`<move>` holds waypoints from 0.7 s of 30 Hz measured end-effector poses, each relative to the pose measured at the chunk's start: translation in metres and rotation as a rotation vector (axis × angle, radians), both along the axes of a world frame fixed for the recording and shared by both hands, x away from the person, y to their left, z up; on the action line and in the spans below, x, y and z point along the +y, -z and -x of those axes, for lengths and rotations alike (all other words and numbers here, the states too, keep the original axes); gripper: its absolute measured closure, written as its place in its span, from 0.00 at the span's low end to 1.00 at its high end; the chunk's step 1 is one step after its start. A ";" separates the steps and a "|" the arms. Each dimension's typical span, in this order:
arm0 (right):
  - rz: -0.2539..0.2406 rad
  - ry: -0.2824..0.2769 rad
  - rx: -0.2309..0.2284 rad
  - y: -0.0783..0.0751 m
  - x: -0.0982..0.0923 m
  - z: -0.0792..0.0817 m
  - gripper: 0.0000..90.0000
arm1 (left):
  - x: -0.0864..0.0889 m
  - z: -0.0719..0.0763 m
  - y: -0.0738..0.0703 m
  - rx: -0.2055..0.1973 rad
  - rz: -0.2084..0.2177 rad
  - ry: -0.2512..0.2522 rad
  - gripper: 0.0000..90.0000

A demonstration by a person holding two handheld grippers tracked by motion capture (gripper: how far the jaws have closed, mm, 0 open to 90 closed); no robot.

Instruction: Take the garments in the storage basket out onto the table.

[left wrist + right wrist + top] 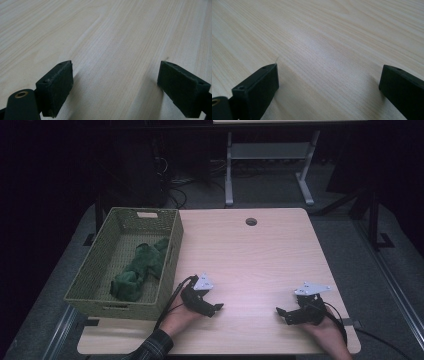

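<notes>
fingers (53, 91) of both grippers spread, empty, resting on the table (260, 250); green cloth (140, 270) already in the basket (95, 270) at left.

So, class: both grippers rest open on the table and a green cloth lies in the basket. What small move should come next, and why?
Probably swing the left gripper toward the basket. Its jaws stand open with nothing between them, and it sits nearest the green cloth, which lies crumpled inside; the right gripper rests farther off on the table.
</notes>
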State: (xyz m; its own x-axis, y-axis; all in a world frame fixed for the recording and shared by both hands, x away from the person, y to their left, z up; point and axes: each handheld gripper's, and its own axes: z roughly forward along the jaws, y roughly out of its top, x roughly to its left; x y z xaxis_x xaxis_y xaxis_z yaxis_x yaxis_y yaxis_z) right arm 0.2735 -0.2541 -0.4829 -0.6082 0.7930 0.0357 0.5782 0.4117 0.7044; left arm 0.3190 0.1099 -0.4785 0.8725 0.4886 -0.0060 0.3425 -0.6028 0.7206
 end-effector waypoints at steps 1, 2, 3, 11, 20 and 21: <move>0.000 0.001 0.001 0.000 0.000 0.000 0.02 | 0.000 0.000 0.000 0.000 0.000 0.000 0.14; 0.000 0.000 0.000 0.000 0.000 0.000 0.02 | 0.000 0.000 0.000 0.000 0.000 0.000 0.14; 0.000 0.000 0.001 0.000 0.000 0.000 0.02 | 0.000 0.000 0.000 0.000 0.000 0.000 0.14; -0.001 0.000 0.000 0.000 0.000 0.000 0.02 | 0.000 -0.001 -0.001 0.005 -0.001 0.005 0.14; 0.000 0.001 0.000 0.000 0.000 0.000 0.02 | 0.000 0.000 -0.010 0.017 0.013 0.021 0.15; 0.000 0.001 0.000 0.000 0.000 0.000 0.02 | 0.001 0.000 -0.011 0.017 0.019 0.021 0.15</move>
